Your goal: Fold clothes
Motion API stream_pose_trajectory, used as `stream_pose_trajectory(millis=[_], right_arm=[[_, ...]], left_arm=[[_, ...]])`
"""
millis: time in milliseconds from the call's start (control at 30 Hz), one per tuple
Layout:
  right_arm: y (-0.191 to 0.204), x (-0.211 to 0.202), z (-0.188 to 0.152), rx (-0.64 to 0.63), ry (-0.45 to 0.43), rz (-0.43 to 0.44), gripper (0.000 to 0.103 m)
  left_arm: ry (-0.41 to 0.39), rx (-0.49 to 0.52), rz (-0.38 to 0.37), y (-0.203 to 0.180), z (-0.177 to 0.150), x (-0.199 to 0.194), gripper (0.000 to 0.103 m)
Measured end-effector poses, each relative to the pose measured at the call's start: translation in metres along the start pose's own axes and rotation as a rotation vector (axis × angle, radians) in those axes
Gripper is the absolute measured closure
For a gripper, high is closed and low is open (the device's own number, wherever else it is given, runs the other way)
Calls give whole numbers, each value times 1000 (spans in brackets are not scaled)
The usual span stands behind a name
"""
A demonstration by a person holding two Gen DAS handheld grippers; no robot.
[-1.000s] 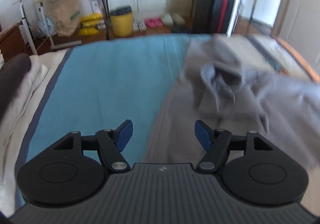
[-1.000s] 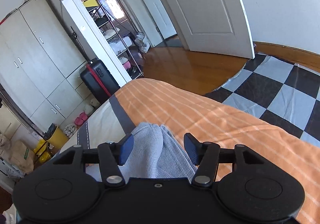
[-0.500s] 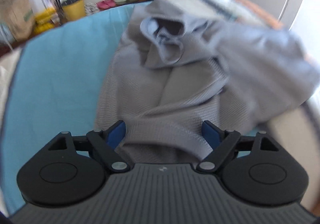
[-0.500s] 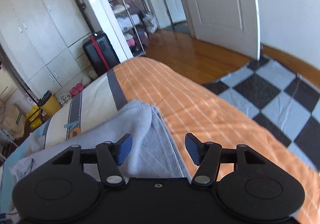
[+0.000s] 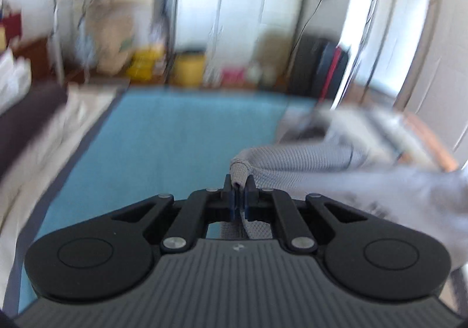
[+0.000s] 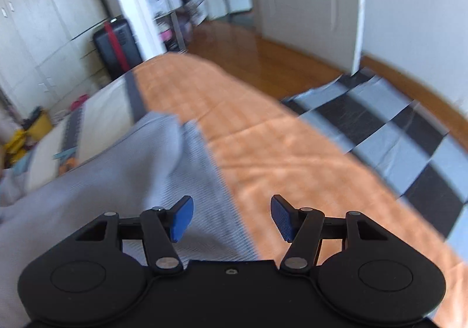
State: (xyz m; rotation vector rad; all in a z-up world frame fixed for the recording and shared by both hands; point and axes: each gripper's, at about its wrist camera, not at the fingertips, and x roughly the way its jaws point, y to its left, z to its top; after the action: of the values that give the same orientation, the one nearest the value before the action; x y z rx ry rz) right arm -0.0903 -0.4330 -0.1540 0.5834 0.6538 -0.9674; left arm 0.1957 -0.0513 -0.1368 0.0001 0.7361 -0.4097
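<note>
Hoodie (image 5: pixel 316 161) hem pinched in my left gripper (image 5: pixel 238 196); next, my gaping, empty right gripper (image 6: pixel 231 218) must grab the edge below.

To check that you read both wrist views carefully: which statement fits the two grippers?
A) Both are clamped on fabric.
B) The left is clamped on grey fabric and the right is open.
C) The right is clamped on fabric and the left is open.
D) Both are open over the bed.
B: the left gripper pinches a fold of the grey garment, while the right gripper has its jaws apart, gripping nothing.
</note>
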Motion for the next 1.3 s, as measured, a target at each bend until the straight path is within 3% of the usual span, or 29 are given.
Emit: stream_pose_trajectory(millis=[67, 167, 300, 367, 500, 567, 667, 833, 900, 967, 1033, 1067, 1133, 1200, 1233, 1300], right_arm=[[-7, -4, 2, 31, -25, -6, 39], [-9, -9, 3, 47, -21, 70, 39], [0, -12, 3, 22, 17, 184, 39], [4, -8, 2, 22, 39, 235, 39], [17, 11, 1, -37, 81, 260, 41], [25, 26, 1, -84, 111, 263, 43], [27, 42, -2, -52, 114, 295, 43], [33, 62, 2, 93, 133, 413, 37], [42, 65, 3, 87, 95, 425, 36], [51, 71, 2, 48, 21, 395, 38], [61, 76, 1, 1, 5, 378, 86], [69, 71, 1, -37, -21, 348, 96], [94, 55, -2, -170, -91, 252, 96], [137, 28, -17, -457, -198, 168, 96], [157, 13, -28, -586, -225, 196, 96], [177, -7, -43, -683, -138, 427, 83]], left_arm=[[236, -2, 41, 4, -15, 33, 91], [321, -78, 35, 11, -26, 46, 86], [201, -75, 64, 12, -13, 25, 69], [125, -60, 59, 9, -9, 15, 68], [21, 21, -16, -7, -3, 4, 66], [-17, 58, -82, -21, -4, -4, 57], [-29, 102, -149, -38, -3, -9, 49], [44, 106, -263, -80, -6, 12, 49], [60, 140, -261, -98, -13, 18, 49], [73, 191, -250, -118, -20, 25, 49], [83, 261, -237, -136, -30, 31, 49], [87, 298, -233, -143, -34, 34, 49], [80, 354, -205, -153, -41, 36, 49], [71, 375, -187, -156, -44, 38, 49], [68, 365, -186, -155, -43, 39, 49], [72, 324, -184, -147, -40, 41, 47]])
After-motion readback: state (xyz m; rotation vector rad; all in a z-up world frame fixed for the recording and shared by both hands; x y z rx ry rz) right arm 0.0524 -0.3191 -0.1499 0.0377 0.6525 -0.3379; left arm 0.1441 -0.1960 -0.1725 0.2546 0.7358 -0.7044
